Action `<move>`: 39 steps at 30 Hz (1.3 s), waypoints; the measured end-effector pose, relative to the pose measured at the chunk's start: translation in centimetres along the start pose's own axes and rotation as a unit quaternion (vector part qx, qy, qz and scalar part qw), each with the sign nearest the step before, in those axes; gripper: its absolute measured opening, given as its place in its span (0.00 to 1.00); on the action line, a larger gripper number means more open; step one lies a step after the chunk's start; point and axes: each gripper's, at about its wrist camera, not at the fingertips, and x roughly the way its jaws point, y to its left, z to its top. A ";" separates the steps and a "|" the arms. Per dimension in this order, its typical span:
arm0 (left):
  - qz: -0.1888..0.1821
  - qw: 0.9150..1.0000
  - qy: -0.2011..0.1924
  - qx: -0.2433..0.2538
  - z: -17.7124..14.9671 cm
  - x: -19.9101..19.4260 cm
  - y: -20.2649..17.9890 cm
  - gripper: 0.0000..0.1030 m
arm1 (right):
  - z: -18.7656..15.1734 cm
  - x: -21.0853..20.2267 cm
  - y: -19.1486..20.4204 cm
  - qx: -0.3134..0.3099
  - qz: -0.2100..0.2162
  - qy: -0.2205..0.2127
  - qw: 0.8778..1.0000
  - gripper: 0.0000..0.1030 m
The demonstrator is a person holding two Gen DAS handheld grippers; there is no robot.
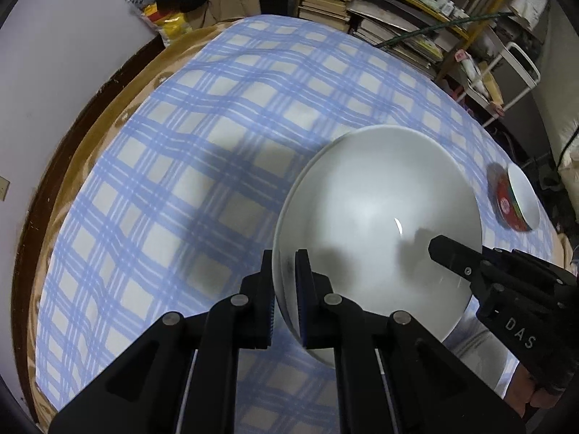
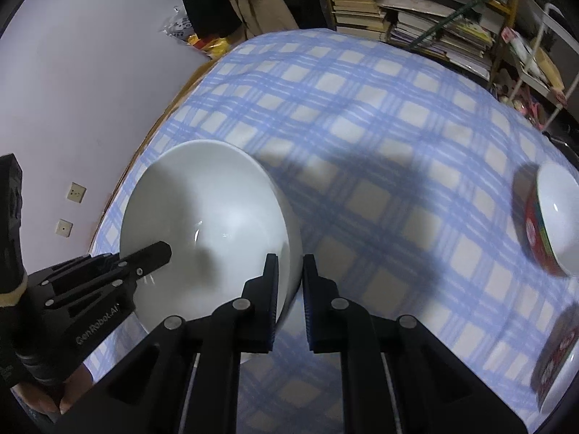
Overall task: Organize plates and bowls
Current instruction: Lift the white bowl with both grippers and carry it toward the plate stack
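Observation:
A large white bowl (image 1: 376,213) is held up over the blue checked tablecloth by both grippers. My left gripper (image 1: 286,264) is shut on its left rim, one finger inside and one outside. My right gripper (image 2: 289,267) is shut on the opposite rim of the white bowl (image 2: 206,217). Each gripper shows in the other's view: the right one (image 1: 470,264) and the left one (image 2: 144,256). A red-patterned bowl with a white inside (image 1: 514,199) stands at the table's right; it also shows in the right wrist view (image 2: 546,217). Another red-patterned bowl (image 2: 557,358) sits nearer, at the lower right.
The table (image 1: 202,115) wears a blue and white checked cloth over a brown one. Shelves stacked with books and papers (image 1: 380,18) stand behind it. A white wall (image 2: 72,72) with sockets runs along the left.

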 end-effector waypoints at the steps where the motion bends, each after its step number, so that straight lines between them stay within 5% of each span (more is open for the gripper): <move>1: 0.004 1.000 -0.003 0.006 -0.4 -0.4 -0.4 0.10 | -0.5 -0.3 -0.2 0.002 0.001 0.000 1.000 0.14; 20: 0.006 1.000 -0.002 0.018 -7.9 -3.1 -2.8 0.10 | -8.3 -4.3 -0.8 -0.002 -0.001 -0.019 1.000 0.14; 39: 0.015 0.999 0.030 -0.003 -10.6 -0.6 -2.2 0.11 | -13.1 -1.0 -1.1 -0.011 0.000 -0.010 1.000 0.17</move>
